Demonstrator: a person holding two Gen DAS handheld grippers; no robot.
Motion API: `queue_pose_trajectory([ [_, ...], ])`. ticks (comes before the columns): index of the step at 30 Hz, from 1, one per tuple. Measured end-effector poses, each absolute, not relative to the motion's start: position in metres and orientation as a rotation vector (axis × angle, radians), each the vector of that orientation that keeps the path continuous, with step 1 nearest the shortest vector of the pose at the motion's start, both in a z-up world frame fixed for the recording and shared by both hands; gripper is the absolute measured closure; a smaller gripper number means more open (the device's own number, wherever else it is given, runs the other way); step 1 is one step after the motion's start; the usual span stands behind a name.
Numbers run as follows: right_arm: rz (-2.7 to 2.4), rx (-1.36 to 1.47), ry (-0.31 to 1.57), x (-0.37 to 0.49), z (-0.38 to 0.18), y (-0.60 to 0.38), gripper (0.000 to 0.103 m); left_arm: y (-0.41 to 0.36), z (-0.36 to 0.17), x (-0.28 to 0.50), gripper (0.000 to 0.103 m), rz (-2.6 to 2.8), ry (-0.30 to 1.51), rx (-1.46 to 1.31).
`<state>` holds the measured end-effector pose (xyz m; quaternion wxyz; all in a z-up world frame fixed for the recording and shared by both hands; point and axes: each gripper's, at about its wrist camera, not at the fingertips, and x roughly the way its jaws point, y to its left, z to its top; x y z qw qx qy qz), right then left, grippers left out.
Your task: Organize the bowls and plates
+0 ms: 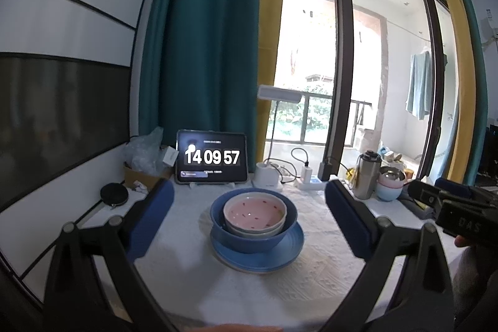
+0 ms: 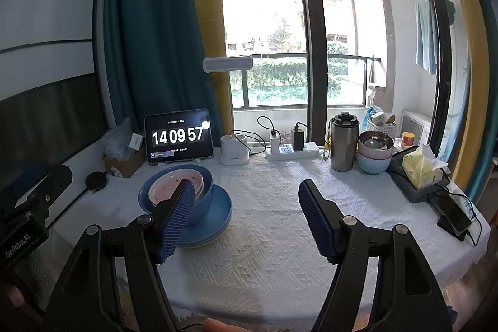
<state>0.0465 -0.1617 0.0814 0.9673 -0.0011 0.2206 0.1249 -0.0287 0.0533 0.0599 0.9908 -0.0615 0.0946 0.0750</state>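
Both tongs are released, jaws wide apart and holding nothing. The left tongs (image 1: pixel 249 213) hang over the white-clothed table (image 1: pixel 186 269) with the dish stack framed between their blue pads; the right tongs (image 2: pixel 246 217) sit to the right of the stack, their left pad overlapping it in the right wrist view, though contact cannot be told.

The stack is the landmark: a blue plate (image 1: pixel 258 254) lies on the cloth, a blue bowl (image 1: pixel 253 234) stands on it, and inside that nest paler bowls, the top one a pink bowl (image 1: pixel 254 212) with small red specks; it looks empty. In the right wrist view more than one plate rim shows under the bowl.

Behind the stack stands a tablet (image 1: pixel 212 158) reading 14 09 57. Left of the stack lies a black disc (image 1: pixel 114 194), and behind that a cardboard box (image 1: pixel 141 176) holds crumpled plastic. Right and behind the stack stand a steel flask (image 2: pixel 344 143) and a second stack, a metal bowl (image 2: pixel 375 140) nested in a pink and a light blue bowl. Further right lies a tissue pack (image 2: pixel 421 168)
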Motion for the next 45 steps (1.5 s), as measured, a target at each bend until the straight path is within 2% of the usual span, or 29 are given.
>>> queue_pose_trajectory([
  [45, 0.245, 0.007, 0.455, 0.0455, 0.0771, -0.1642, 0.03, 0.0561, 0.0555, -0.0264, 0.004, 0.146, 0.218, -0.137],
])
